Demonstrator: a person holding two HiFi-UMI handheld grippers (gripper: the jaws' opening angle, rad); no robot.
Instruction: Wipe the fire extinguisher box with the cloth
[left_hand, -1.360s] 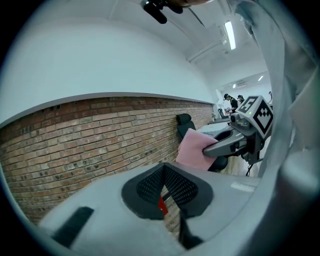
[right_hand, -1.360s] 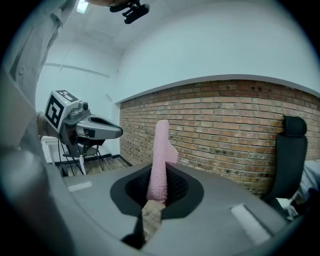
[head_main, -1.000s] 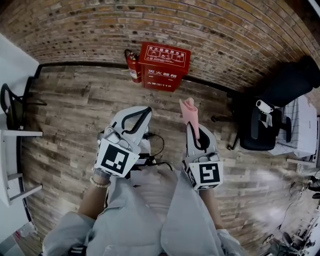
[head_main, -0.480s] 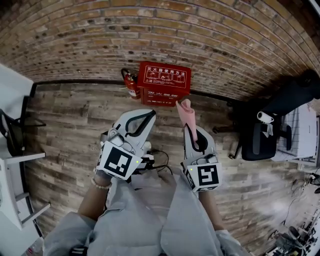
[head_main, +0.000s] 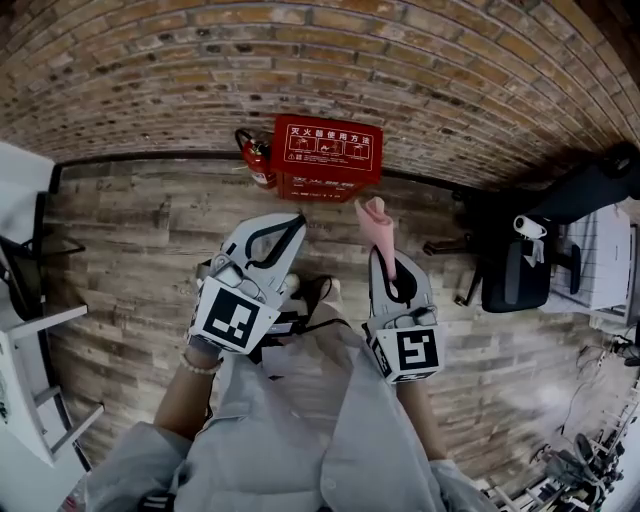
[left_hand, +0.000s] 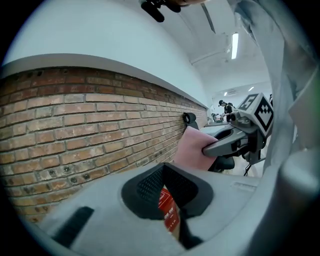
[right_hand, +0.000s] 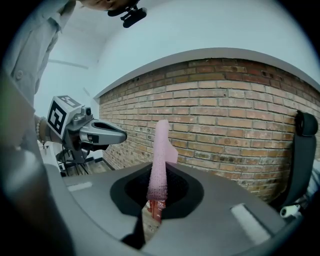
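Observation:
The red fire extinguisher box (head_main: 327, 158) stands on the wooden floor against the brick wall. A red extinguisher (head_main: 258, 160) stands at its left side. My right gripper (head_main: 386, 262) is shut on a pink cloth (head_main: 377, 224), which sticks up towards the box's right lower corner but stays short of it. My left gripper (head_main: 291, 222) is shut with nothing in it, below the box and apart from it. In the right gripper view the cloth (right_hand: 161, 155) rises between the jaws, with a strip of the box (right_hand: 156, 210) showing below. In the left gripper view the box (left_hand: 168, 212) shows in the slit between the pads.
A black office chair (head_main: 518, 262) and a desk (head_main: 606, 262) are at the right. A white table (head_main: 22, 325) and a dark chair (head_main: 18, 268) are at the left. Black cables (head_main: 316, 290) lie on the floor by my feet. The brick wall (head_main: 450, 90) runs behind the box.
In the head view the box has come lower, closer to the tip of the cloth. Both grippers keep the same pose, and the right one still holds the cloth.

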